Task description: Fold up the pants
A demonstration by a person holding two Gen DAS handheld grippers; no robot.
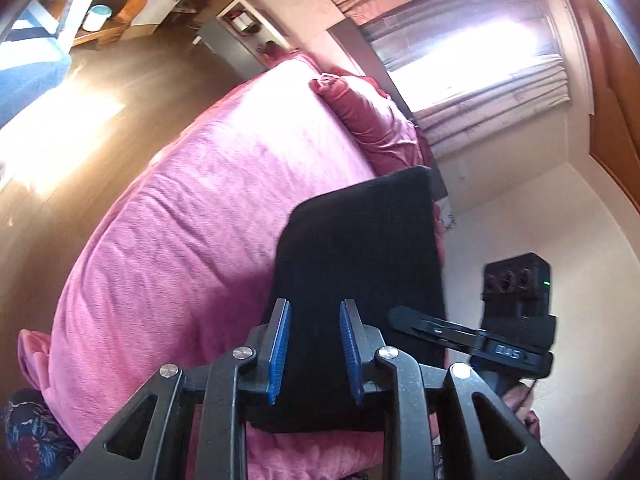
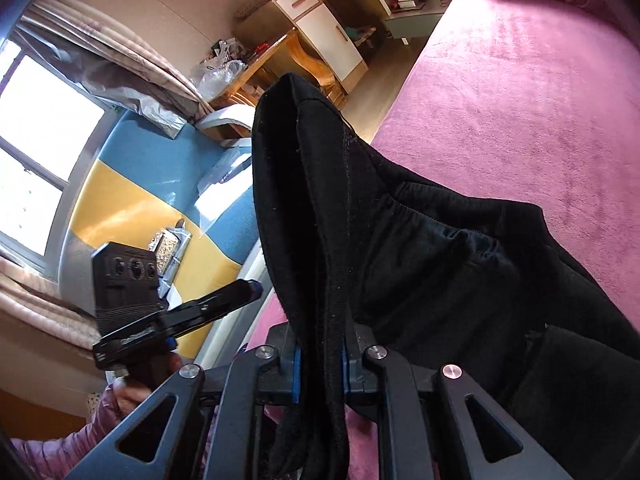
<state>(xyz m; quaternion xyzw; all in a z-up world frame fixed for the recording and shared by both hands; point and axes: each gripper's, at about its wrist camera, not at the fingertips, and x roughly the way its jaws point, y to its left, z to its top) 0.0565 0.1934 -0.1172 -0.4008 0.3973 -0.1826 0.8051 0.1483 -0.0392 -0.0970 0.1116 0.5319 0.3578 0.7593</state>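
Note:
The black pants [image 1: 360, 248] lie as a folded dark slab on the pink bed cover [image 1: 180, 220]. In the left wrist view my left gripper [image 1: 314, 306] hovers over their near end. Its blue pads [image 1: 278, 352] stand apart and press on nothing. My right gripper [image 1: 394, 316] reaches the pants' right edge from the side. In the right wrist view the right gripper [image 2: 320, 372] is shut on a thick fold of the black pants [image 2: 420, 240], which rises to a peak ahead. The left gripper [image 2: 252, 288] sits to the left, clear of the cloth.
A dark pink pillow [image 1: 372, 116] lies at the bed's head beside the curtained window [image 1: 480, 60]. A nightstand [image 2: 416, 4] and a wooden desk [image 2: 304, 40] stand beyond the bed. Wooden floor [image 1: 120, 80] runs along the left. A blue and yellow mat [image 2: 152, 192] lies under the other window.

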